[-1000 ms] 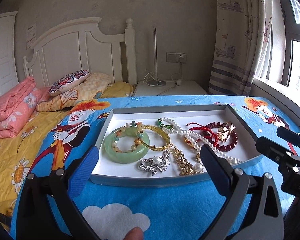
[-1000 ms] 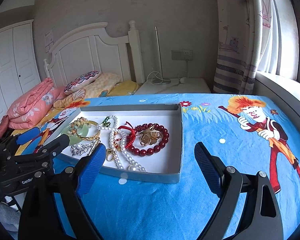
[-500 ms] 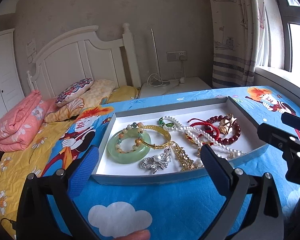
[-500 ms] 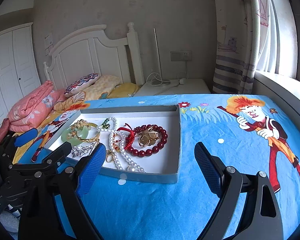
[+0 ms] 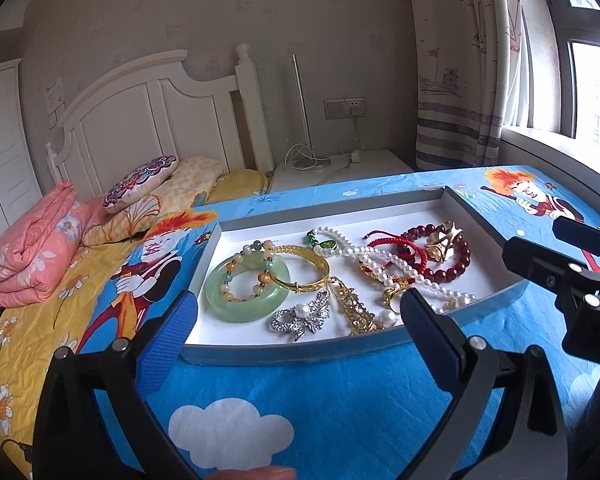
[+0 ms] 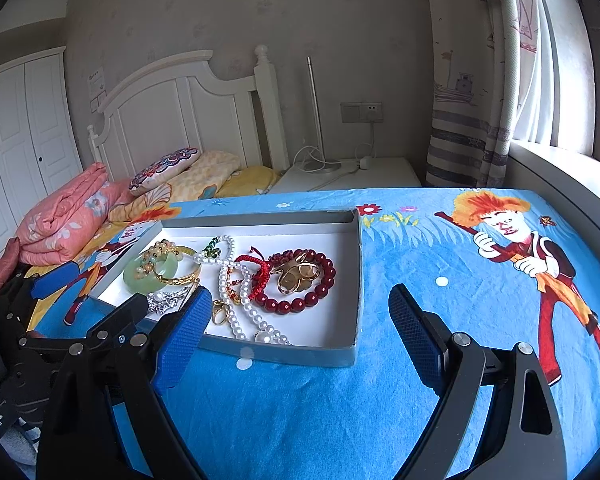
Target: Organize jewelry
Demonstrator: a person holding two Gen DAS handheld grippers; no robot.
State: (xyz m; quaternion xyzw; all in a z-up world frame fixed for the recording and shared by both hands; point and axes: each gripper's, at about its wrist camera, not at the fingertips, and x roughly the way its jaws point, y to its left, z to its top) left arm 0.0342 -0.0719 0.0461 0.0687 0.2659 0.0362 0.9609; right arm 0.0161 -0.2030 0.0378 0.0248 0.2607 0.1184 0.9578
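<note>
A shallow grey tray (image 5: 292, 350) with a white floor sits on the blue cartoon cloth and holds tangled jewelry: a green jade bangle (image 5: 247, 294), a gold bangle (image 5: 306, 266), a silver bow brooch (image 5: 302, 317), a pearl necklace (image 5: 384, 260) and a dark red bead bracelet (image 5: 448, 258). My left gripper (image 5: 296, 336) is open and empty, just in front of the tray's near wall. My right gripper (image 6: 296, 320) is open and empty, at the tray's (image 6: 300, 354) near right corner. The red bead bracelet (image 6: 300, 282) and pearls (image 6: 240, 300) lie just beyond it.
The blue cloth (image 6: 440, 264) spreads to the right of the tray. A bed with a pink quilt (image 5: 32, 248) and pillows lies to the left. A white nightstand (image 5: 340, 168) and a curtain (image 5: 456, 80) stand behind. The other gripper shows at the right edge (image 5: 572, 280).
Both grippers have tilted up slightly and drifted, so the tray sits lower and closer in both views. The jewelry has not moved.
</note>
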